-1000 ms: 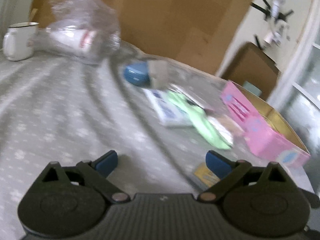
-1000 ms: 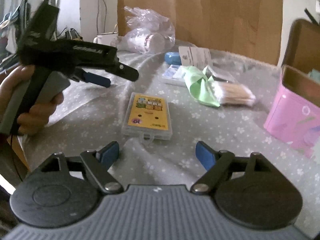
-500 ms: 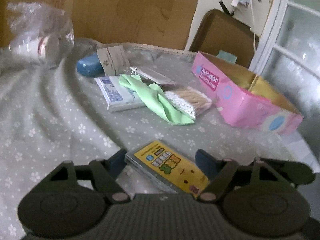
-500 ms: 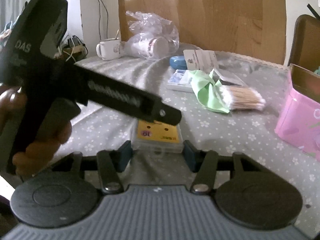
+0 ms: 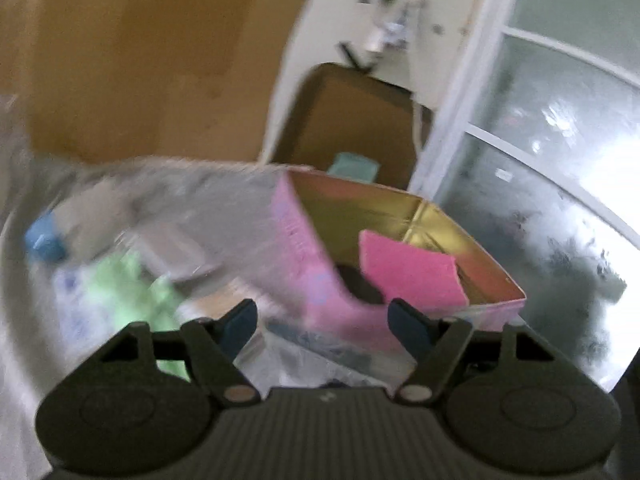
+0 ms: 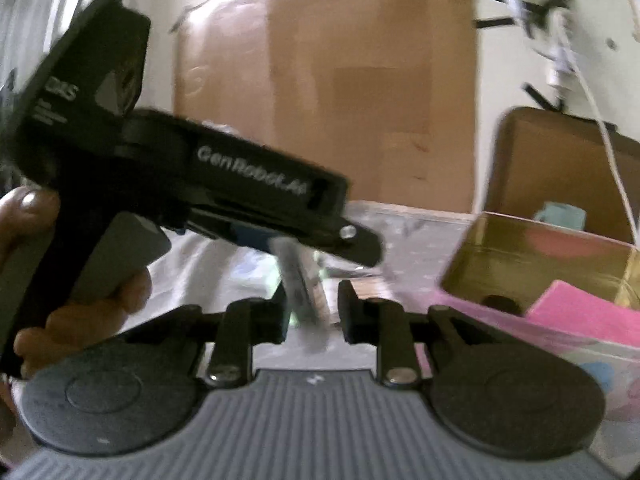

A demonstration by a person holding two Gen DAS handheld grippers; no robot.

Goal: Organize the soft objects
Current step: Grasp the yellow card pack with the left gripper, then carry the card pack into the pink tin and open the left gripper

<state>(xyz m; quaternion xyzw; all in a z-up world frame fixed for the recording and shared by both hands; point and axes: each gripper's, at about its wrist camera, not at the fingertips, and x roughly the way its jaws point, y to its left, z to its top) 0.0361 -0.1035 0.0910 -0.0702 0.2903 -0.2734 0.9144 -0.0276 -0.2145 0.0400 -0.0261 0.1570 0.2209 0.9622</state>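
Left wrist view: my left gripper (image 5: 318, 320) has just been closing on the clear flat case (image 5: 320, 350), carried toward the pink box (image 5: 304, 256) for stowing.

Right wrist view: my right gripper (image 6: 313, 312) has been narrowing, seemingly not yet pressing the blurred case (image 6: 302, 280).

Daylight through the frosted window (image 5: 552, 168) at my right washes the pale wall (image 6: 486, 92), where a large cardboard sheet (image 6: 324, 92) leans behind my cloth-covered table (image 5: 224, 200).

Motion-blurred table clutter (image 5: 120, 272); pink box (image 6: 560, 320) cut off at the right edge.
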